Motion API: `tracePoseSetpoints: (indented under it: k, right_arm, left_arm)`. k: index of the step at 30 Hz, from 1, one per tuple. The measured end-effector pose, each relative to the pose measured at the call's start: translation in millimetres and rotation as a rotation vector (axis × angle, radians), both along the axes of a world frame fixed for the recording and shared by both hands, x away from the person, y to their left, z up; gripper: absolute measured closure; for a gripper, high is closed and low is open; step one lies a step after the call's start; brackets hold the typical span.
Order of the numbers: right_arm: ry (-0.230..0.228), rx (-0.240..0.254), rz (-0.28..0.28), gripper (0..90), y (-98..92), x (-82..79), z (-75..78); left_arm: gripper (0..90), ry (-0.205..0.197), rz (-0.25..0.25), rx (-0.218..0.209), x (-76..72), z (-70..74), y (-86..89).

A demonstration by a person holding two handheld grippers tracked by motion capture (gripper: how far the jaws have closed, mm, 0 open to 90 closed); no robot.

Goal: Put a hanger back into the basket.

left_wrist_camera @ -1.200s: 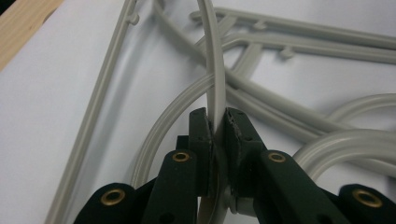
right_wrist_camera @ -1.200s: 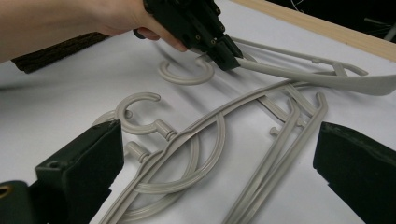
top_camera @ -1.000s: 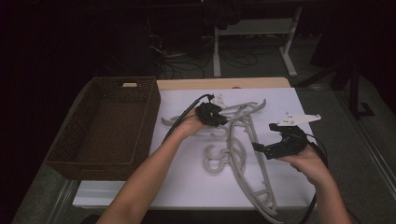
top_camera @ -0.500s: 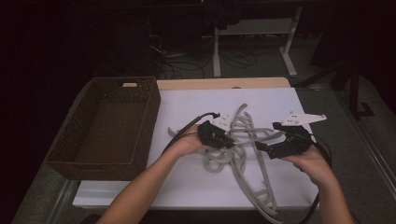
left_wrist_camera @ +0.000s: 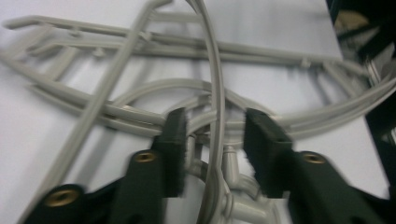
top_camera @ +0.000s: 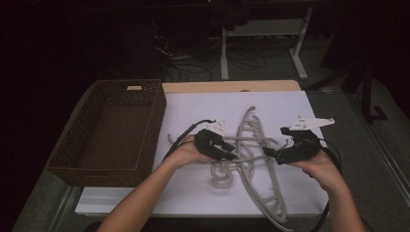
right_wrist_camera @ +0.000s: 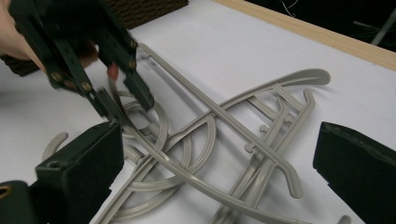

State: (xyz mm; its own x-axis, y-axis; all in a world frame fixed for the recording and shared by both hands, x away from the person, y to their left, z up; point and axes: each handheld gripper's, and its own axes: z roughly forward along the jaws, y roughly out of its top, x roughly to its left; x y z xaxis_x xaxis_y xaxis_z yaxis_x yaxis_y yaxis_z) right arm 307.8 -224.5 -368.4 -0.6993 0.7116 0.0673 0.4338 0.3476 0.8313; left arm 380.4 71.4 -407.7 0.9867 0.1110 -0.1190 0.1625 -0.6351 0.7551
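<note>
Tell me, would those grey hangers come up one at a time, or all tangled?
Probably tangled: the hangers cross and their hooks interlock. They look like thin, moulded plastic, so likely light and fairly stiff. On the smooth white sheet they would probably slide rather than roll.

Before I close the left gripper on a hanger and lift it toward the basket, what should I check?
1. Left gripper jaws: they have just been opening, apart now, ok.
2. One hanger only between them: a thin curved bar of the grey plastic hangers runs through the gap, other bars close under it, cannot tell.
3. Pile untangled: hangers cross and interlock, not ok.
4. Right gripper open, hovering over the pile, pads pressing nothing, ok.
5. Wicker basket has room: ok.
6. Cables free of the hangers: cannot tell.
</note>
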Motion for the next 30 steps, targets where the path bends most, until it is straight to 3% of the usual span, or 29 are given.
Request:
tracePoseSetpoints:
  k: [3, 8, 16, 22, 26, 30]
  right_arm:
    - [0.004, -0.007, 0.011, 4.6, 1.5, 2.0, -0.6]
    - [0.029, -0.041, 0.029, 9.7, 8.2, 12.0, -5.0]
    - [0.072, -0.073, 0.070, 16.0, 22.0, 39.4, -8.2]
    - [0.097, -0.089, 0.112, 18.2, 36.8, 58.9, -7.7]
    - [0.117, -0.128, 0.146, 19.1, 52.5, 72.6, -12.5]
    - [0.145, -0.157, 0.176, 22.8, 70.7, 86.6, -20.8]
  left_arm:
    - [46.1, 0.015, 0.067, -0.030, -1.7, 7.7, 15.3]
    - [33.7, 0.013, 0.163, -0.033, -8.2, 14.8, 42.7]
    - [17.9, 0.021, 0.275, -0.078, -23.8, 14.1, 70.7]
    - [10.7, 0.019, 0.317, -0.068, -35.9, 5.4, 80.4]
    - [2.5, 0.026, 0.340, -0.078, -40.7, 3.8, 86.8]
    - [0.0, 0.022, 0.349, -0.089, -45.0, 5.3, 90.2]
